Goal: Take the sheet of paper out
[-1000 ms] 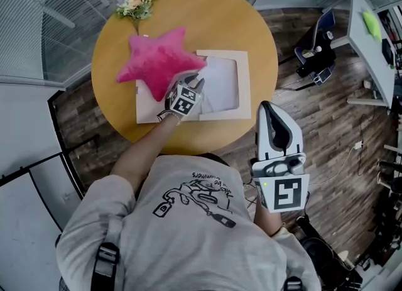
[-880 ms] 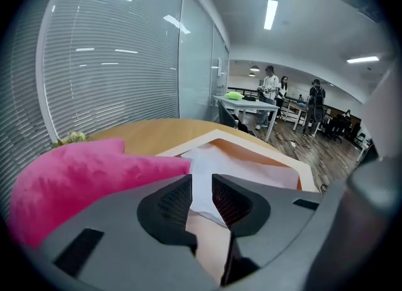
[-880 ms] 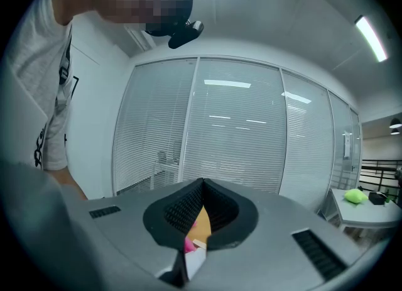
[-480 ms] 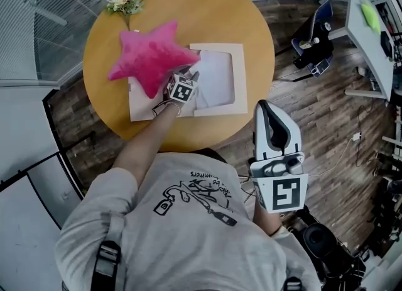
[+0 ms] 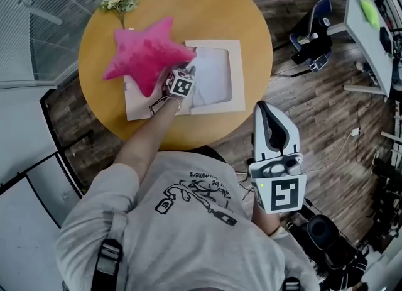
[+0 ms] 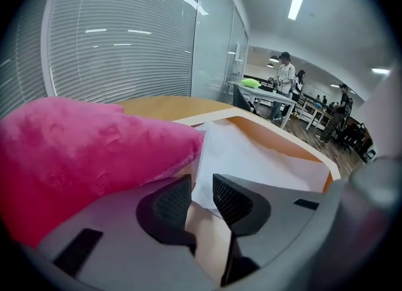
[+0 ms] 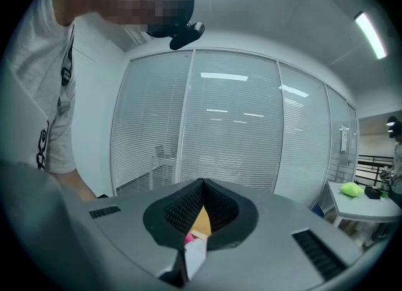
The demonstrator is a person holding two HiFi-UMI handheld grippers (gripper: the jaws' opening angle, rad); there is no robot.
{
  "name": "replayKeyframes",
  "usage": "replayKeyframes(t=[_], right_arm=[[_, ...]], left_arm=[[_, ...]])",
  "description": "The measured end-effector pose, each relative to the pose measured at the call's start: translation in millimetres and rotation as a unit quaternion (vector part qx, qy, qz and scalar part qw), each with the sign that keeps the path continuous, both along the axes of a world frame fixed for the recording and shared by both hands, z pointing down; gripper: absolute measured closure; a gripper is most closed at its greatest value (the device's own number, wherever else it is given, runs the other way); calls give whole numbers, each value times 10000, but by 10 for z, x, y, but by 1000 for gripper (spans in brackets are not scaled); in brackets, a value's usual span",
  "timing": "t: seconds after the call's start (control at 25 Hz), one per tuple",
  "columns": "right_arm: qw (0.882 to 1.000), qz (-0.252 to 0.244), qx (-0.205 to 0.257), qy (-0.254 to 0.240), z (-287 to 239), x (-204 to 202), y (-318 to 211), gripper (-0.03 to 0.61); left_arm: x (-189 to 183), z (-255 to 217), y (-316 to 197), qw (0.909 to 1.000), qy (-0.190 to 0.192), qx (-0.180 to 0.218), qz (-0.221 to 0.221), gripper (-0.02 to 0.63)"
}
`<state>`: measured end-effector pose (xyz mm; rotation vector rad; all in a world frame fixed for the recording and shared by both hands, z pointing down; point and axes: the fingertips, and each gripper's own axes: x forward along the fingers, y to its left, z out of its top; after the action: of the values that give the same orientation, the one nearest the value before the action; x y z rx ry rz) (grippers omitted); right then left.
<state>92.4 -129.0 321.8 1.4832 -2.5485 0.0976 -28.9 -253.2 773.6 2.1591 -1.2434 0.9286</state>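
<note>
The white, faintly creased sheet of paper (image 5: 213,77) lies inside the pale shallow frame (image 5: 238,76) on the round bench (image 5: 207,7), its near corner (right beside the pink star cushion (image 5: 141,54)) between the left gripper's (image 6: 201,189) narrowly parted jaws, which have just been closing, while the right gripper (image 7: 201,186) stays off the bench, pinched together.

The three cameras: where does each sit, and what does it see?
Head view: on the person's head, looking steeply down at the round table, pink star pillow and sheet of paper; shirt, left gripper and right gripper show.
Left gripper view: on that gripper, low, facing the paper; its jaws have just been closing and stand apart around the paper's edge.
Right gripper view: on that gripper, off the table, facing window blinds; jaws together, sleeve at left.
Shared: head and left gripper views both show pillow and paper.
</note>
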Motion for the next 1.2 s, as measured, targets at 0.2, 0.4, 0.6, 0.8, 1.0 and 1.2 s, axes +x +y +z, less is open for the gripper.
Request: replayKeyframes(t=[0.2, 0.4, 0.6, 0.8, 1.0, 1.2], right_arm=[[10000, 34, 14, -3, -11, 27, 0, 571], [10000, 43, 3, -30, -16, 12, 55, 571], [10000, 30, 75, -40, -54, 20, 85, 571], [9999, 35, 114, -71, -72, 9, 126, 571], [9998, -107, 138, 71, -53, 1, 208, 571], [9995, -198, 206, 163, -69, -15, 261, 571]], left_arm=[[-23, -56, -21, 9999, -94, 113, -2, 581], [9, -141, 40, 9998, -9, 172, 88, 592], [60, -235, 93, 9995, 57, 243, 170, 594], [86, -350, 140, 9990, 126, 363, 221, 594], [108, -507, 179, 9981, 208, 520, 257, 594], [122, -706, 182, 9962, 300, 755, 305, 594]])
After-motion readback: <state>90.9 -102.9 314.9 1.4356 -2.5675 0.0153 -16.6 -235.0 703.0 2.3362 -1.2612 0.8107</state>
